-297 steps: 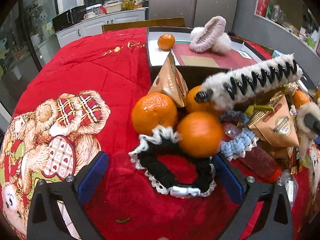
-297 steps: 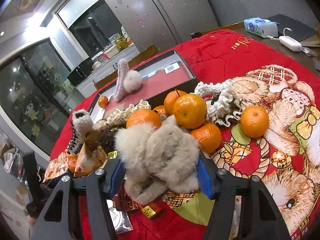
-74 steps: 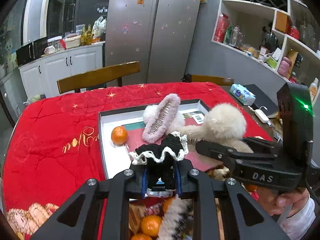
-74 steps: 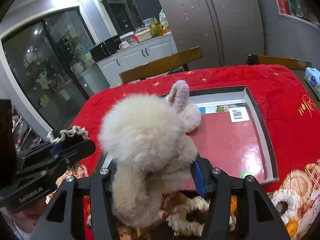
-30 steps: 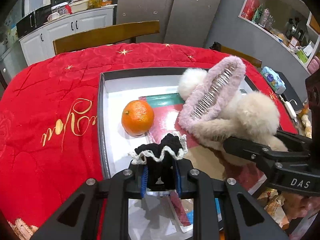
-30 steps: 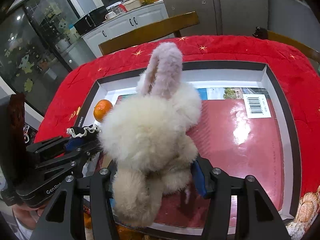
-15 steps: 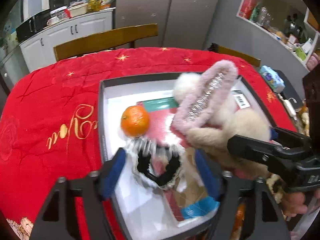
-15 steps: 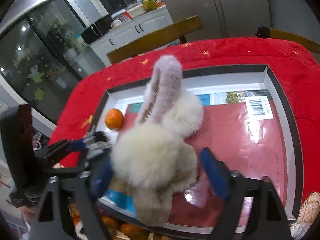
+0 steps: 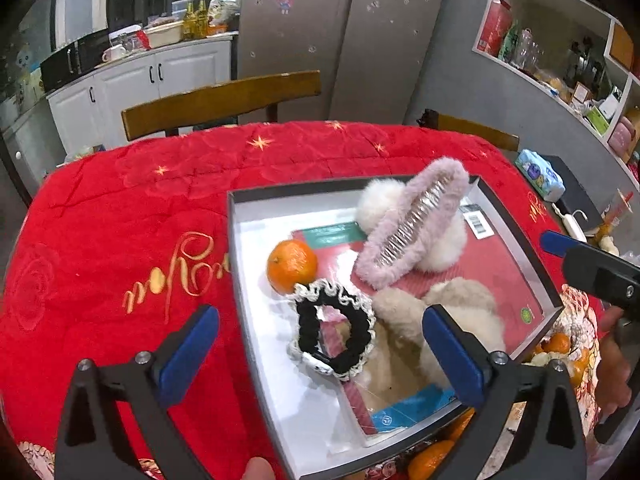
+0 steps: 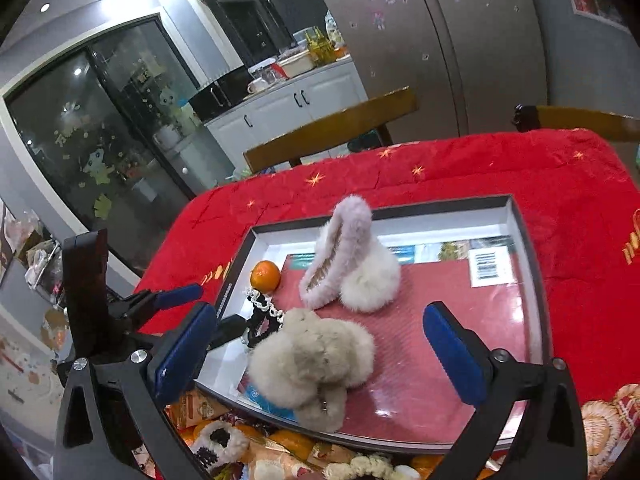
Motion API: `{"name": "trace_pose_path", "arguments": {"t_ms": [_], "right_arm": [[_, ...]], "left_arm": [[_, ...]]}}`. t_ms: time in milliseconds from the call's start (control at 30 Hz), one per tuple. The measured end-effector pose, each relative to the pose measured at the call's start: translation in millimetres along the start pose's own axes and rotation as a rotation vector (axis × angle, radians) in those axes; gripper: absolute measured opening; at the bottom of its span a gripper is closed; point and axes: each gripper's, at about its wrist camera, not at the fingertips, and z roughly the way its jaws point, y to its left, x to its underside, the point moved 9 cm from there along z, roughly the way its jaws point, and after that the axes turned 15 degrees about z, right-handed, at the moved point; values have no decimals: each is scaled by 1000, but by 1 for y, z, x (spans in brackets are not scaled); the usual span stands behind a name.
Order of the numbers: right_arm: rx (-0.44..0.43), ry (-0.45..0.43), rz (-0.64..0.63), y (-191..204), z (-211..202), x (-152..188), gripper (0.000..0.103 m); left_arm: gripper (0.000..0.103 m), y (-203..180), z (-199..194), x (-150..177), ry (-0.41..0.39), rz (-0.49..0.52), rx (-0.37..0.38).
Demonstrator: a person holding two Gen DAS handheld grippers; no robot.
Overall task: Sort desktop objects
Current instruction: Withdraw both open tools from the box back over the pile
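A shallow grey box (image 9: 236, 248) lies on the red quilt. In it rest an orange (image 9: 292, 266), a pink furry claw clip (image 9: 412, 224), a black scrunchie with white lace (image 9: 334, 336) and a beige fluffy clip (image 10: 312, 360). My left gripper (image 9: 320, 340) hovers above the scrunchie, its jaws opening, pads clear of it. My right gripper (image 10: 320, 344) stands open above the beige fluffy clip without touching it. In the right wrist view the scrunchie (image 10: 262, 312) lies just left of the fluffy clip, beside the orange (image 10: 265, 275).
Oranges, snack packets and furry clips (image 10: 280, 448) are heaped at the box's near edge. A wooden chair (image 9: 220, 100) stands behind the table. A tissue pack (image 9: 540, 178) lies at the right edge. A person's hand (image 9: 612, 360) holds the right gripper.
Both grippers have opened and risen. The scrunchie has dropped from the left jaws into the box, and the beige fluffy clip has dropped from the right jaws beside it.
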Motion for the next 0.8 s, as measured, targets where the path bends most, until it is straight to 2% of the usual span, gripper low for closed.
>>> {"name": "trace_pose_path", "arguments": {"t_ms": [233, 433, 567, 800], "right_arm": [[5, -89, 13, -10, -42, -18, 103], [46, -181, -6, -9, -83, -27, 103], [67, -201, -9, -7, -107, -26, 103], [101, -293, -36, -5, -158, -13, 103]], "left_arm": [[102, -1, -28, -9, -49, 12, -2], [102, -13, -56, -12, -82, 46, 1], [102, -24, -76, -13, -107, 67, 8], [102, -36, -110, -15, -169, 48, 55]]}}
